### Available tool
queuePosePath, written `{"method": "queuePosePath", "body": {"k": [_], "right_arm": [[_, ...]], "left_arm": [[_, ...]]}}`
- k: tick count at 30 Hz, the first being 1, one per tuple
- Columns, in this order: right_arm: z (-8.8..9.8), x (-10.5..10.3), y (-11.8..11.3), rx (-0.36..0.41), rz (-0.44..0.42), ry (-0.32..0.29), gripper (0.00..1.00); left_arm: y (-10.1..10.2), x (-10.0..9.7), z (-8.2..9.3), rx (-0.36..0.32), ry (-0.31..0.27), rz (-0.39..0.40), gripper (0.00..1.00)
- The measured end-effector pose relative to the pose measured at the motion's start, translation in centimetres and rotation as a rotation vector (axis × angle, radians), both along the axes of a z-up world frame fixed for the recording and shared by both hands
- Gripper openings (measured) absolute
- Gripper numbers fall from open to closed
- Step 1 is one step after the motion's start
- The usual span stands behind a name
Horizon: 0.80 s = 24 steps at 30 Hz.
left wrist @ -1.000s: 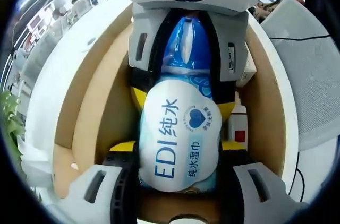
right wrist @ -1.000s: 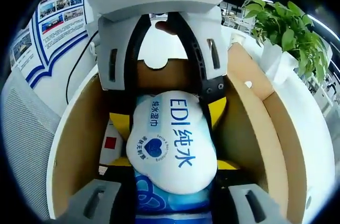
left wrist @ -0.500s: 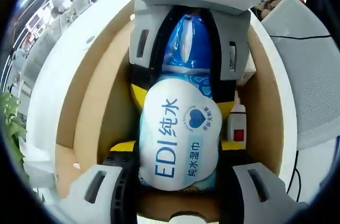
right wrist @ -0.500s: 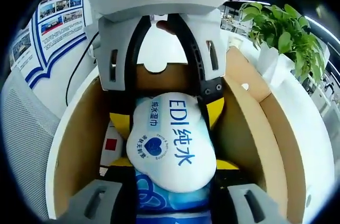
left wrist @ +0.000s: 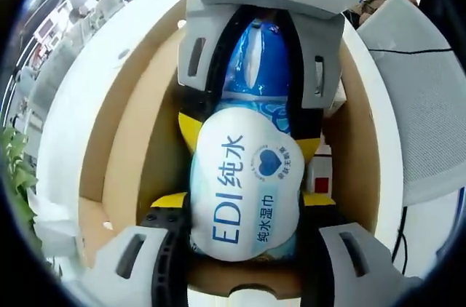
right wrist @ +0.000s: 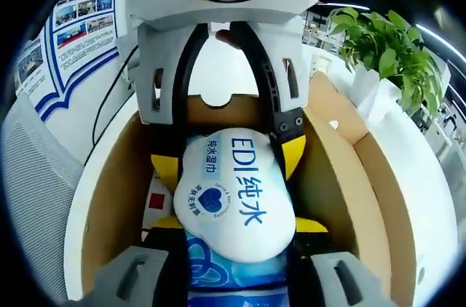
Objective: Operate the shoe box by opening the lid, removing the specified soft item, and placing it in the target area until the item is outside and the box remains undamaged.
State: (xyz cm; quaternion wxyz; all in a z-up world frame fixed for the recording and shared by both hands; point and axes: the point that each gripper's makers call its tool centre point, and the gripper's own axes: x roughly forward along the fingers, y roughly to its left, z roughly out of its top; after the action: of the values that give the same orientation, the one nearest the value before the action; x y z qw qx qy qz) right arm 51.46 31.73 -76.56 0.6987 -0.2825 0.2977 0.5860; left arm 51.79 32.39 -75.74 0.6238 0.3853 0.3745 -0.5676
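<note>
Wipes pack [left wrist: 246, 190] is pinched from both ends by your left gripper [left wrist: 244, 249] and right gripper [right wrist: 237, 267]; yank unevenly and you'll likely snag the shoe box [left wrist: 124, 154] wall.

Both grippers [left wrist: 244, 209] clamp the wipes pack [left wrist: 246, 190] over the open shoe box [left wrist: 127, 132].

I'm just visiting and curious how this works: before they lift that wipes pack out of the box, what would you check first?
1. Lid out of the way: ok. The shoe box is open at the top.
2. Left gripper holds the wipes pack: ok, jaws press both sides of one end.
3. Right gripper holds the other end: ok, jaws close on it.
4. Pack free of the box walls: cannot tell, its underside is hidden.
5. Small white carton with a red square beside the pack won't catch: cannot tell.
6. Box undamaged: ok as far as the walls show.
</note>
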Motion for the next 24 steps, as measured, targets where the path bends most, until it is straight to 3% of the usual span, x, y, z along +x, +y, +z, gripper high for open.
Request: {"method": "queuePosePath", "body": {"k": [24], "right_arm": [[3.4, -0.4, -0.3, 0.034, -0.01, -0.029, 0.47]], "left_arm": [[-0.4, -0.7, 3.5, 0.009, -0.018, -0.019, 0.57]]}}
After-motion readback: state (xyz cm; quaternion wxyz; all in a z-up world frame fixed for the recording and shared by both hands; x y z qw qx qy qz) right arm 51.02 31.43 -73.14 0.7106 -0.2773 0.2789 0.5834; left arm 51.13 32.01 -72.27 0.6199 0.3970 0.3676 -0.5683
